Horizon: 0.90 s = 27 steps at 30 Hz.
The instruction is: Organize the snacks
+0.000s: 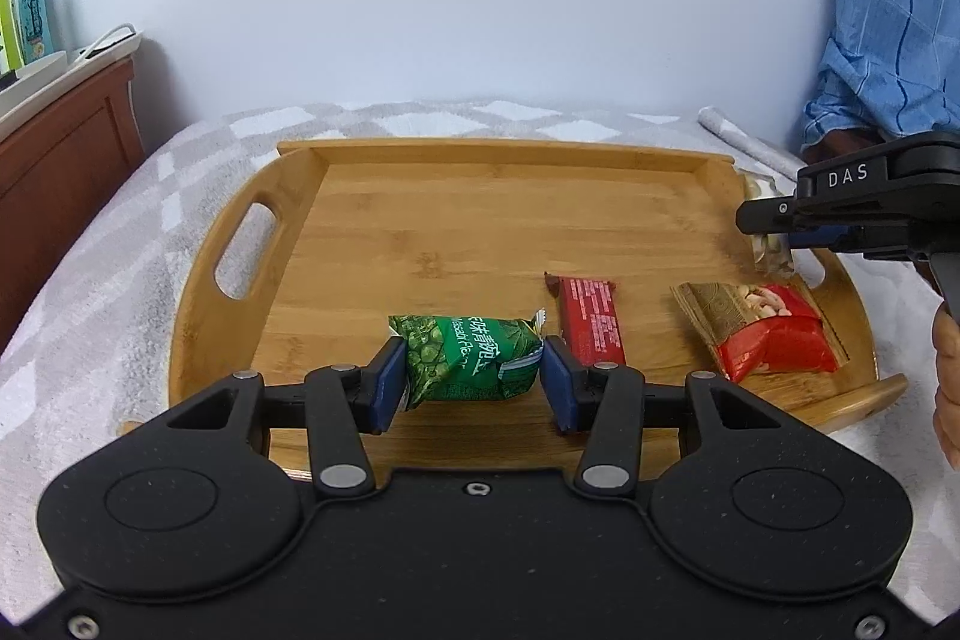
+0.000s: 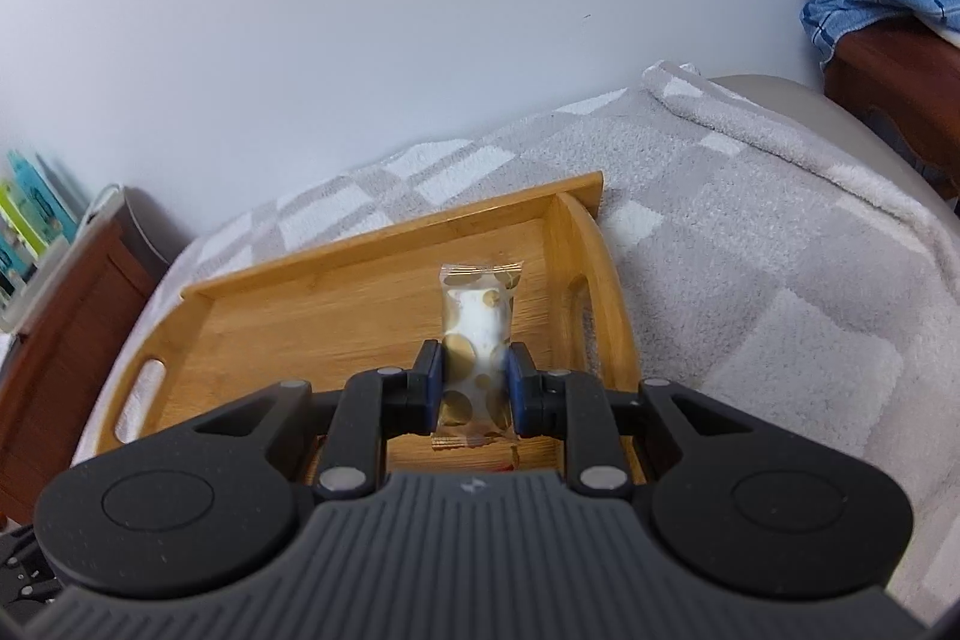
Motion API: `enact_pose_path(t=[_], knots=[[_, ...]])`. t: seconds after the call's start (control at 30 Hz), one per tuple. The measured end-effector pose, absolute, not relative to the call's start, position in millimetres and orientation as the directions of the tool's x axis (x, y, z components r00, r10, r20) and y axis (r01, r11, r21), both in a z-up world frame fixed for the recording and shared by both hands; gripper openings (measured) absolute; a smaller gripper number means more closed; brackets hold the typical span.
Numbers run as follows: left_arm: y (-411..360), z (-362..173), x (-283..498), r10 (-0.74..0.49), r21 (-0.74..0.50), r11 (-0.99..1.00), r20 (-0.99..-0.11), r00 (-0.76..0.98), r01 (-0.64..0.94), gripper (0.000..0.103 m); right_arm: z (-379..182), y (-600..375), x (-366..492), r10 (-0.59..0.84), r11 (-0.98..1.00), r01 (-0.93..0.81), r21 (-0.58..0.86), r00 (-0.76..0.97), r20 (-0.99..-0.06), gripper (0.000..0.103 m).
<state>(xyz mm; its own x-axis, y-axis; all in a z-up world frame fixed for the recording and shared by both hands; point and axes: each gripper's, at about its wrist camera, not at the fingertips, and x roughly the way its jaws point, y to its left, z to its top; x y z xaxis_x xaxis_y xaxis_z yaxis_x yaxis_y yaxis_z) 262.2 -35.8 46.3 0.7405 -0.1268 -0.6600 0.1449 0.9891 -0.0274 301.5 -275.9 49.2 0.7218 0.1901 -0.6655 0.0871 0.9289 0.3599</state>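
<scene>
While the left claw [image 1: 474, 382] pinches the green snack pack [image 1: 468, 355] by its ends above the wooden tray [image 1: 300, 232], near the brown bar [image 1: 591, 319] and red packet [image 1: 774, 334], bare board lies beyond; seen from the right wrist, the right claw [image 2: 475, 388] clamps the gold-dotted pack [image 2: 477, 334] lengthwise, close to the tray's handled rim, likely to set it down
</scene>
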Motion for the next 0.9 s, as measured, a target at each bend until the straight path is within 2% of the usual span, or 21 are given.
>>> enact_pose_path(t=[0.9], knots=[[-53, 35, 261, -0.160, -0.018, 0.980, -0.676, 0.719, 0.200, 0.046, 39, -269, 311, 0.189, 0.954, 0.053, 0.294, 0.656, -0.731, 0.026]])
